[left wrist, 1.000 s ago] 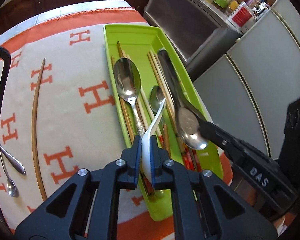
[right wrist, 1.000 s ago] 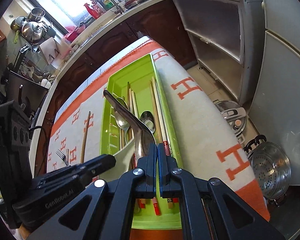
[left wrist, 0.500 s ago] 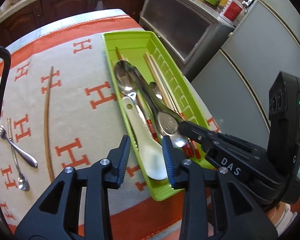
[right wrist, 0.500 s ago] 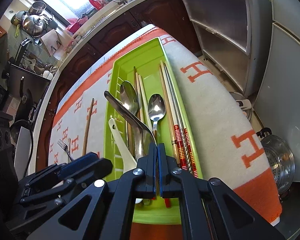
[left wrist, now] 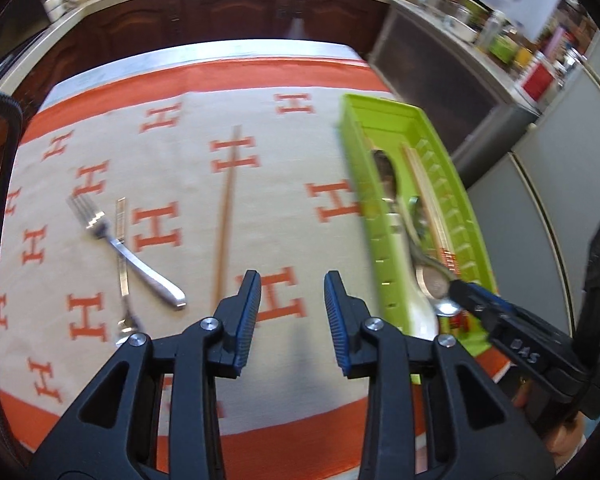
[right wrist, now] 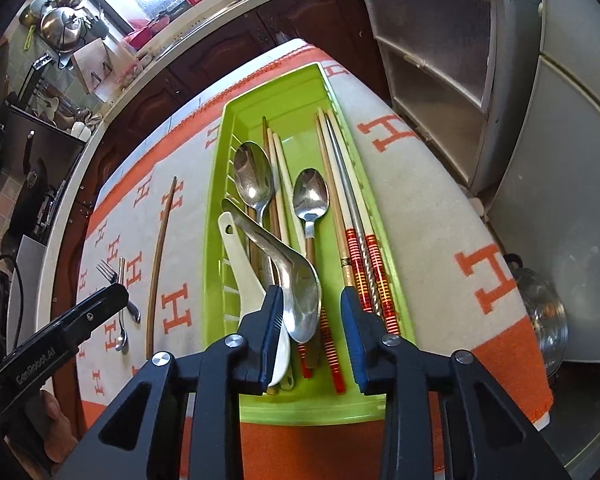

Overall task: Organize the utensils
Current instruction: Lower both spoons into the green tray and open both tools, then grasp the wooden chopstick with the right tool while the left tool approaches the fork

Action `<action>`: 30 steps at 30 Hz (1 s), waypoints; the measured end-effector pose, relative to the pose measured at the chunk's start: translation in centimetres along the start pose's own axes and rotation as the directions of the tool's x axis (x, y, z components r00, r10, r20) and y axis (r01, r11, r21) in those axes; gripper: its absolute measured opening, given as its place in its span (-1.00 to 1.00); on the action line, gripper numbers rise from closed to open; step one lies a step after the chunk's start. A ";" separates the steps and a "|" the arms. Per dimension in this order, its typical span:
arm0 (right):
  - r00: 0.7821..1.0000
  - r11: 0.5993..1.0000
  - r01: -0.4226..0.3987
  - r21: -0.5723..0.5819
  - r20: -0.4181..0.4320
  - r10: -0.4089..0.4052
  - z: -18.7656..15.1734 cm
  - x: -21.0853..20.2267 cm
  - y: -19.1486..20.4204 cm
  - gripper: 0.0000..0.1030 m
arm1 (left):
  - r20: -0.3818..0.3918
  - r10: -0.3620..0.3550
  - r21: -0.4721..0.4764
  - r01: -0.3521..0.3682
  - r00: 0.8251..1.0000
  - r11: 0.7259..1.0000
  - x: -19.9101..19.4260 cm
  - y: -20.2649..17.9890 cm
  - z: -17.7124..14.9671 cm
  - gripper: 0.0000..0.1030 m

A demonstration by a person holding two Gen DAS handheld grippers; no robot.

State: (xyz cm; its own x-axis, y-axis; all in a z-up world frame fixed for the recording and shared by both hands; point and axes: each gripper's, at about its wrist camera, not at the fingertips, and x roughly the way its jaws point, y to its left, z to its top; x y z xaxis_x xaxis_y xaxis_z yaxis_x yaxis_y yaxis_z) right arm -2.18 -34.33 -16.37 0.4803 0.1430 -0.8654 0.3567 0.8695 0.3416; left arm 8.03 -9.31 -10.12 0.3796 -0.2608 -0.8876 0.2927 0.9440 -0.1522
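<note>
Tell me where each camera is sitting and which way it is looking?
Left wrist view: sits on the left claw, which is open, looking across the tablecloth at the fork.
Right wrist view: sits on the right claw, which is open, looking down along the green tray at the metal soup spoon; a bit of hand shows bottom left.
Both see the tray, the fork and the other claw.

The white ceramic spoon point(right wrist: 256, 304) and the metal soup spoon point(right wrist: 296, 288), earlier clamped by the left gripper point(left wrist: 292, 320) and right gripper point(right wrist: 312, 336), are now released into the green tray point(right wrist: 216, 216), with both jaws spread and the left swung away over the cloth point(left wrist: 172, 176).
</note>
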 end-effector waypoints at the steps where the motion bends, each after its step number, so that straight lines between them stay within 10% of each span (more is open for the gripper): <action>1: 1.000 1.000 0.001 -0.010 0.003 -0.001 0.0 -0.1 0.5 -0.42 | 0.001 0.004 -0.016 -0.004 1.000 1.000 -0.1 0.7 -0.1 -0.43; 30: 0.992 0.970 0.113 -0.214 0.087 -0.096 0.2 -1.6 10.1 -0.41 | 0.045 0.109 -0.216 -0.097 0.993 0.971 -2.0 13.0 -1.9 -0.43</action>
State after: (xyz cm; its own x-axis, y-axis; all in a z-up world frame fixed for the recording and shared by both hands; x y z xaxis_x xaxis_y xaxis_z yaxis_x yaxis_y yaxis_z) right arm 0.82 -25.83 -11.49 0.5117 0.0172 -0.8590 0.2290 0.9609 0.1557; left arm 9.38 3.86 -11.11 0.4482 -0.1648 -0.8786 0.0576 0.9861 -0.1556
